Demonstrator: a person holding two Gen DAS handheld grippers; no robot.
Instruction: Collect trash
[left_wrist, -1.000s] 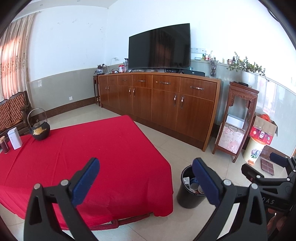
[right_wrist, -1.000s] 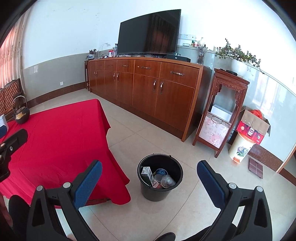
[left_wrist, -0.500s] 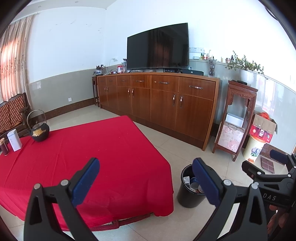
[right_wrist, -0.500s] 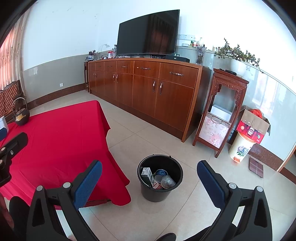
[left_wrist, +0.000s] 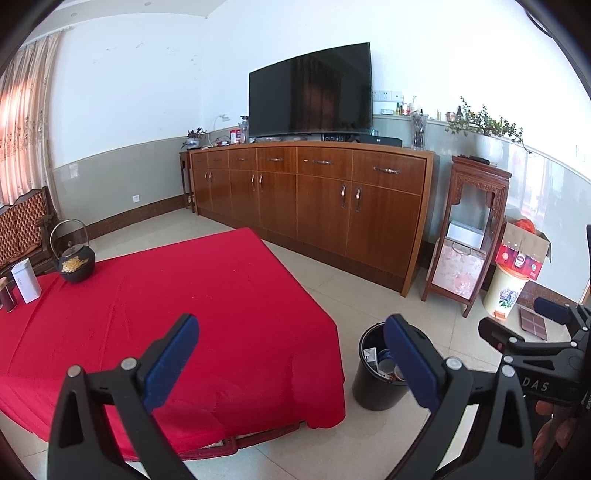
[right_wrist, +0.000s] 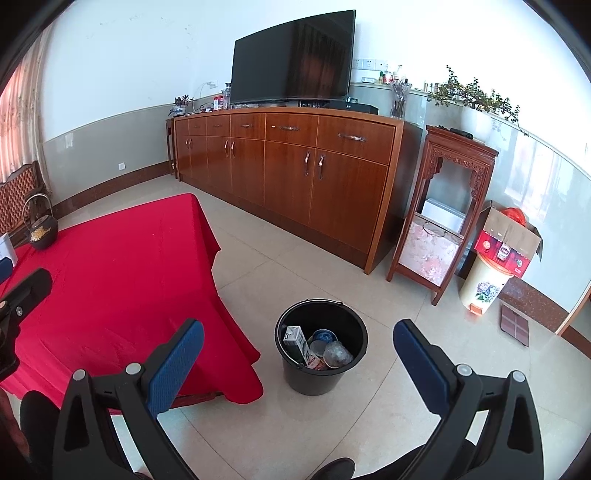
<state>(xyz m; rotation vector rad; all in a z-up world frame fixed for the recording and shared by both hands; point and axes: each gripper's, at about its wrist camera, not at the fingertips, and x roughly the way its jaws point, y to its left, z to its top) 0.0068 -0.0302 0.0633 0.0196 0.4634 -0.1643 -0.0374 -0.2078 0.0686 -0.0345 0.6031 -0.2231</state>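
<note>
A black bucket (right_wrist: 321, 347) stands on the tiled floor beside the red-clothed table (right_wrist: 110, 266). It holds a carton (right_wrist: 297, 341), a crumpled clear bottle (right_wrist: 338, 353) and cans. My right gripper (right_wrist: 297, 363) is open and empty, raised above the floor just short of the bucket. My left gripper (left_wrist: 291, 360) is open and empty over the table's near right corner (left_wrist: 221, 314). The bucket (left_wrist: 373, 373) shows partly behind its right finger. The right gripper also shows at the right edge of the left wrist view (left_wrist: 532, 332).
A black teapot (left_wrist: 75, 264), a white box (left_wrist: 26, 280) and a dark jar (left_wrist: 7, 297) stand at the table's far left. A long wooden sideboard (right_wrist: 288, 173) with a TV lines the wall. A carved stand (right_wrist: 443, 218), a floral bin (right_wrist: 484, 286) and a cardboard box (right_wrist: 509, 240) stand at right.
Both views have shifted slightly, with the scene sitting a little lower and nearer. Both grippers stay open and empty. The bucket's contents are unchanged.
</note>
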